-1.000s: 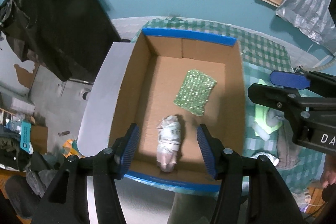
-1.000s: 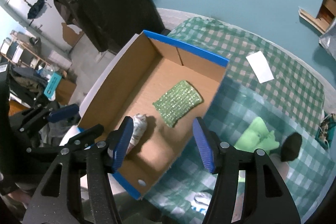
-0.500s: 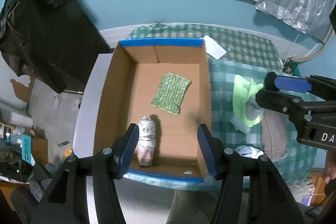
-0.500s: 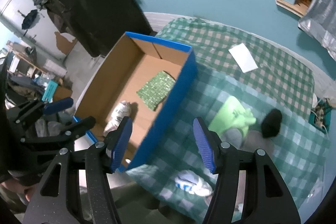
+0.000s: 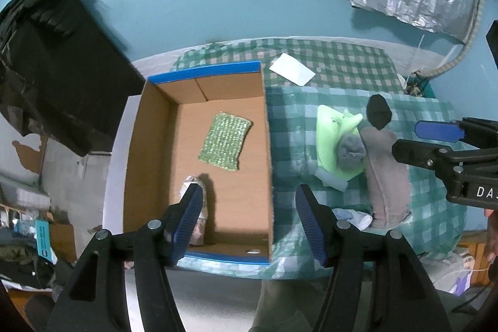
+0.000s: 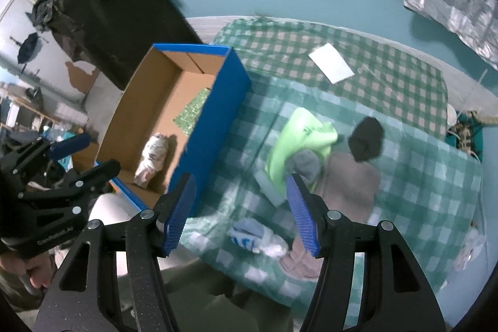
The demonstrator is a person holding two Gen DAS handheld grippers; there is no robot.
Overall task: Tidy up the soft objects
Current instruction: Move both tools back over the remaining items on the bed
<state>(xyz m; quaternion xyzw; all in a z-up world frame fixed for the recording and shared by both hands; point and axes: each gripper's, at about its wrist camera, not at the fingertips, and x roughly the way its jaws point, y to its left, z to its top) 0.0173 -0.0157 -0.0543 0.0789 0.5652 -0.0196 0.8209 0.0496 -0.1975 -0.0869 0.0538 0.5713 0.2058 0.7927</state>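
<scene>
Both views shifted right, box (image 5: 140, 151) wall beside clothes pile (image 6: 311, 151)

Dim bluish light, soft shadows, strong fisheye bending, motion blur in right view.

The right tool (image 6: 241, 212) hangs open-jawed above the checkered cloth (image 6: 420, 176), beside the cardboard box (image 6: 214, 114).

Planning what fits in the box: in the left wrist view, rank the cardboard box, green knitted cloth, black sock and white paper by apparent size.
1. cardboard box
2. green knitted cloth
3. white paper, which lies farther away
4. black sock
</scene>
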